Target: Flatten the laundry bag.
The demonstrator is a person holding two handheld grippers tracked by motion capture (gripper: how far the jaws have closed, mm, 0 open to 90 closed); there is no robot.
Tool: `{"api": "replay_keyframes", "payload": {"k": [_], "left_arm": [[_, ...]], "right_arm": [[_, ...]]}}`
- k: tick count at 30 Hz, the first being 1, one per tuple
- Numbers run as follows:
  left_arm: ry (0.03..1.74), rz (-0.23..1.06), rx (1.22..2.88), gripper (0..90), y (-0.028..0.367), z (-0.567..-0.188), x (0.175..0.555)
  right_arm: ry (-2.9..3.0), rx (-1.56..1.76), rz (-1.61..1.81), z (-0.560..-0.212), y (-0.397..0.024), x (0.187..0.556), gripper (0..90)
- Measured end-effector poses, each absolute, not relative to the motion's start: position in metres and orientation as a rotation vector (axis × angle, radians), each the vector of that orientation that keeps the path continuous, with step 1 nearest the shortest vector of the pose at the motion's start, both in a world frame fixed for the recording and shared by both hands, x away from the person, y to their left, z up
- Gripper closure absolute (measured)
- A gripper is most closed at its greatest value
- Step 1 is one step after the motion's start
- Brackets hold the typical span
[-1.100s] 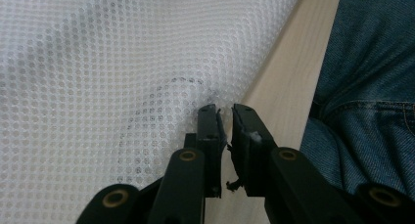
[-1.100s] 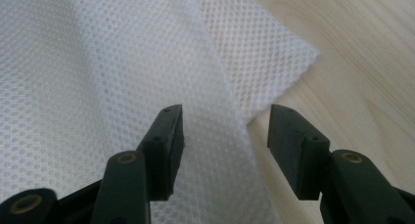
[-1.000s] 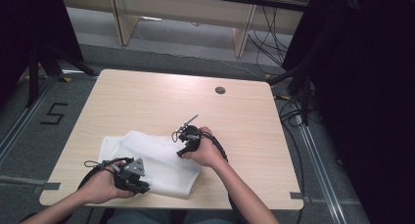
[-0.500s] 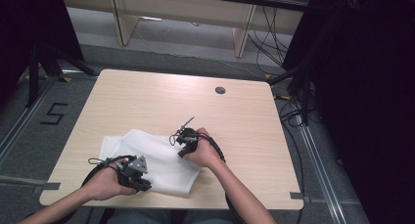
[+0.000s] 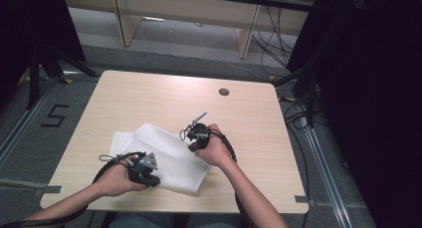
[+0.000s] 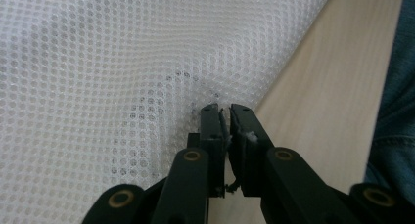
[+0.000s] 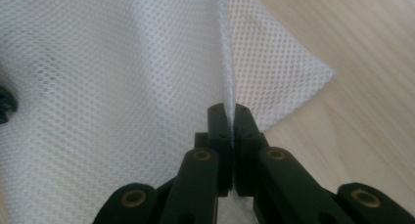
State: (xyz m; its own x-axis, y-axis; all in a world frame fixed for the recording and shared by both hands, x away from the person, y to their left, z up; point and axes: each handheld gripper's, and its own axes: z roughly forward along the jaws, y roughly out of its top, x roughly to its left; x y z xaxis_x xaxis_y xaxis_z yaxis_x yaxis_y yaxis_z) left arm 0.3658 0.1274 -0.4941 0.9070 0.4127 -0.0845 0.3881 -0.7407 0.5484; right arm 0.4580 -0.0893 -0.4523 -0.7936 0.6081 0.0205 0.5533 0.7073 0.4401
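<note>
A: What is seen from the high view?
B: A white mesh cloth point(image 5: 164, 156) is spread near the tabletop's point(image 5: 149, 98) front edge; "5" is marked on the floor.
A: And the gripper views?
B: The left gripper point(image 6: 224, 117) is clamped on the cloth's point(image 6: 122, 77) edge. The right gripper point(image 7: 229, 115), just closed, is pinched on a raised fold point(image 7: 226, 62).

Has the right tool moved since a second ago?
Yes. The right tool, its jaws just closed on the white mesh cloth, has shifted slightly toward the table's near edge, away from the round dark grommet.

Both hands point(image 5: 122, 175) hide mesh cloth point(image 5: 164, 148) edges.
</note>
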Motion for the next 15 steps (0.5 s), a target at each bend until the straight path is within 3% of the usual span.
{"api": "replay_keyframes", "payload": {"k": [15], "left_arm": [[0.560, 0.120, 2.510, 84.2, 0.092, -0.492, 0.401]], "right_arm": [[2.655, 1.084, 0.765, -0.412, -0.121, 0.462, 89.8]]}}
